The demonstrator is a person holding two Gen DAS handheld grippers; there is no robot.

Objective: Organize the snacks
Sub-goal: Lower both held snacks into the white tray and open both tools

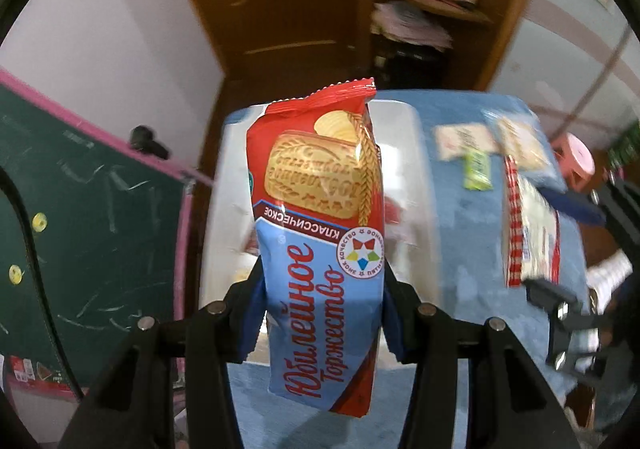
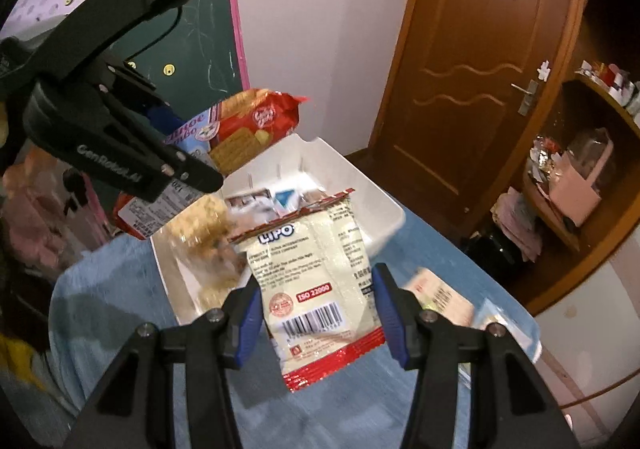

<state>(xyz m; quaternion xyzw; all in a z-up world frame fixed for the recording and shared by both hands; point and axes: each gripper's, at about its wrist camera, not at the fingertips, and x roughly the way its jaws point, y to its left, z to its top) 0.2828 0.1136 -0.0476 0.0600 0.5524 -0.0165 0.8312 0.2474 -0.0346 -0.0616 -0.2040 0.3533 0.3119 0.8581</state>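
- Left tool (image 1: 320,313): I have it clamped on a red-and-blue biscuit pack (image 1: 320,233). The blue pads (image 1: 250,323) press both long sides of its lower half. The pack stands up the centre of the left wrist view, crimped red end at the top.
- In the right wrist view the same left tool (image 2: 192,177) sits upper left, with the biscuit pack (image 2: 244,125) jutting up and to the right of it, above the far left corner of the bin.
- Right tool (image 2: 318,313): I have it gripping a cream LIPO snack bag (image 2: 316,269) with red crimped edges. Pads (image 2: 387,317) on both side edges, barcode facing the camera, bag at lower centre of the frame.
- In the left wrist view the right tool (image 1: 560,313) shows at the right edge, blurred, holding that bag (image 1: 530,233) over the blue cloth.
- White plastic bin (image 2: 360,185): centre of the right wrist view, behind the LIPO bag, resting on the blue-covered tabletop (image 2: 120,289). It holds several wrapped snacks; I cannot make out each one through the blur.
- In the left view the bin (image 1: 400,153) lies directly behind the biscuit pack.
- Loose snacks on the tabletop (image 1: 460,249), upper right of the left view: a green bar (image 1: 476,171) and pale packets (image 1: 460,139) just beside it.
- Background: green chalkboard (image 1: 80,209) with pink frame at left, brown door (image 1: 280,1) at top centre, cluttered wooden shelf (image 2: 576,185) at right.
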